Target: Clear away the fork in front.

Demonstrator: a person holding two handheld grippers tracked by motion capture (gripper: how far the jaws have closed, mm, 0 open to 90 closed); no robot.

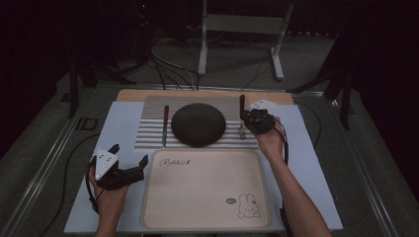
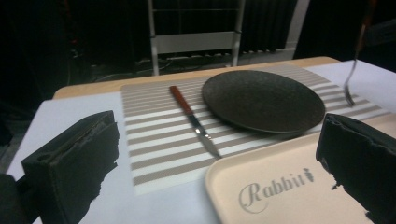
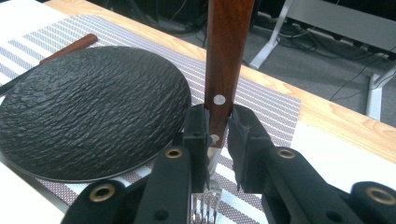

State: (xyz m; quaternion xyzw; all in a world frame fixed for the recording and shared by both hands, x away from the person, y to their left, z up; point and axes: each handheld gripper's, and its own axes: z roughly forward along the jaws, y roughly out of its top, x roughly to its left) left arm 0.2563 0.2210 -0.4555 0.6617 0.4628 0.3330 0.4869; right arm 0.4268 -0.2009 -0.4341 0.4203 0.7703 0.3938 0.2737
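Observation:
A dark round plate [image 1: 197,124] lies on a striped placemat [image 1: 153,106], with a wooden-handled knife [image 1: 165,126] along its left side. Just right of the plate, my right gripper [image 1: 245,120] is shut on a wooden-handled fork [image 1: 242,106], held upright with its tines down over the mat. In the right gripper view the jaws pinch the fork [image 3: 229,51] low on its handle, next to the plate [image 3: 88,112]. My left gripper [image 1: 131,152] hovers open and holds nothing, left of the beige tray [image 1: 205,190]. Ahead of its jaws [image 2: 219,123] lie the knife [image 2: 194,120] and the plate [image 2: 261,100].
The tray [image 2: 280,186] bears the word "Rabbit" and a bunny drawing and sits at the near edge of a pale blue table cover [image 1: 123,123]. Cables and a white metal stand [image 1: 237,29] are on the floor beyond the table.

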